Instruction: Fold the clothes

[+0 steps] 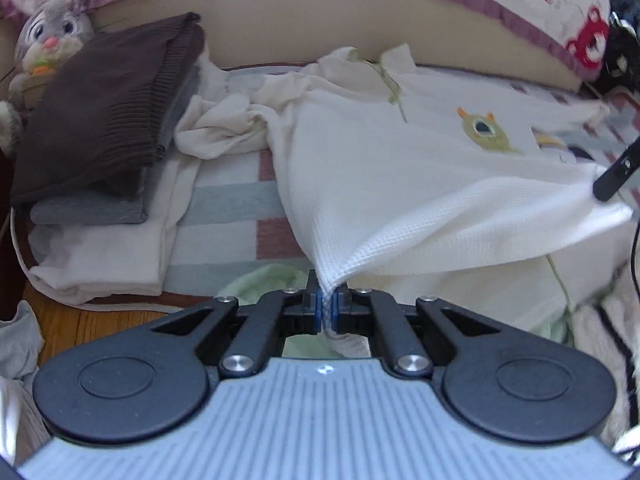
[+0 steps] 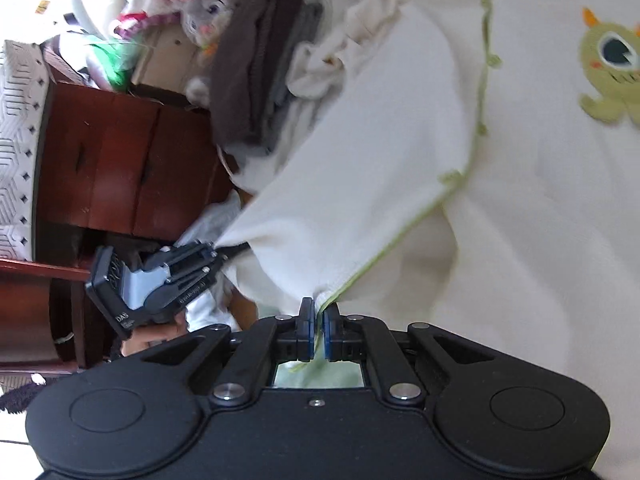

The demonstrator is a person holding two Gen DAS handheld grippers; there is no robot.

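While held taut between two pinches, hanging just above the striped bed cover [image 1: 236,196]: cream waffle-knit top [image 1: 400,184] with a green one-eyed monster patch [image 1: 482,130], hem end raised, collar end resting on the cover toward the headboard cushion [image 1: 280,20].

Left gripper [image 1: 328,304] pressed together on one bottom corner of the top, white fabric visibly squeezed between the blue pads. Right gripper [image 2: 317,320] likewise clamped, pinching the green-stitched edge of the same top; seen from the left wrist only as a dark fingertip at the far right corner of the cloth.

Already done, judging by how things lie: a neat stack beside the top, toward the plush rabbit [image 1: 48,36] — brown ribbed knit [image 1: 108,108] on top, grey folded piece [image 1: 88,210] beneath, white folded piece [image 1: 100,256] at the bottom, all squared off.

Not done: the monster top itself, spread and lifted but with no fold in it yet; sleeves bunched near the collar, not tucked. Between top and stack, a crumpled cream garment [image 1: 224,124], unfolded. Under the raised hem, a pale green cloth [image 1: 264,280], shape unclear. Possibly more loose fabric at the frame edges nearest the left gripper, too blurred to name.

Probably around the middle of the job: three pieces stacked, one in hand at the first fold, at least one more waiting.
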